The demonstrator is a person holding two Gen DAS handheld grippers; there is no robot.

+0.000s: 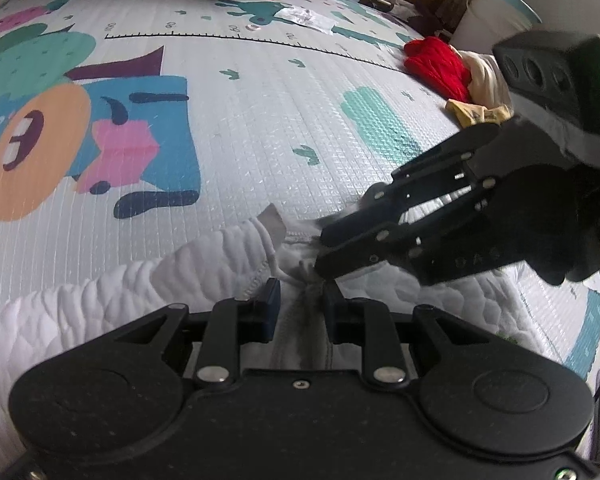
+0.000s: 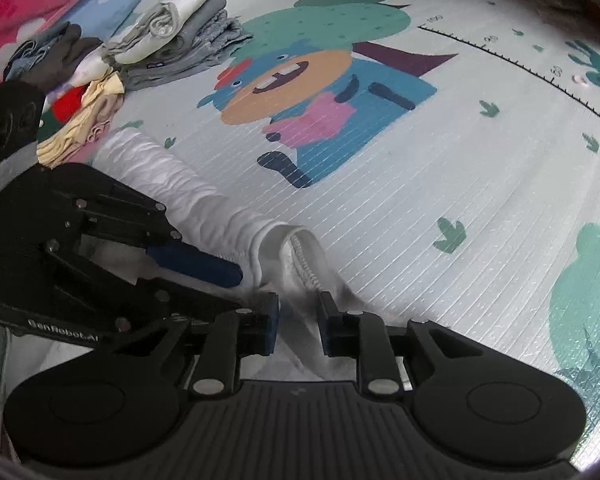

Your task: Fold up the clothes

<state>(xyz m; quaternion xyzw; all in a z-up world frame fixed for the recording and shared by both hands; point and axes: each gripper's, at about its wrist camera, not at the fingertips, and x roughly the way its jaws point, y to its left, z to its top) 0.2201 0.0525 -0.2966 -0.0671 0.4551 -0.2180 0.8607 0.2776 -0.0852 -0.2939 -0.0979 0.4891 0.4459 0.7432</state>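
— Cartoon-printed foam play mat (image 1: 260,128) under everything. What have you got in the left wrist view?

— My left gripper (image 1: 300,304) is narrowed onto the bunched collar of a white quilted zip-up jacket (image 1: 100,300) lying on the mat, one sleeve trailing left. My right gripper (image 1: 328,256) pinches the same collar just beside it. Far off sits a heap of red and cream unfolded clothes (image 1: 452,76).

— And the right wrist view?

— My right gripper (image 2: 298,320) is nearly closed on the jacket's zipper edge (image 2: 306,260); the left one's blue pad (image 2: 196,264) grips the fabric alongside. A stack of folded grey and white garments (image 2: 180,32) waits at the mat's far side.

— Why both so close?

— I reckon to hold the neckline together, so the jacket stays straight for folding.
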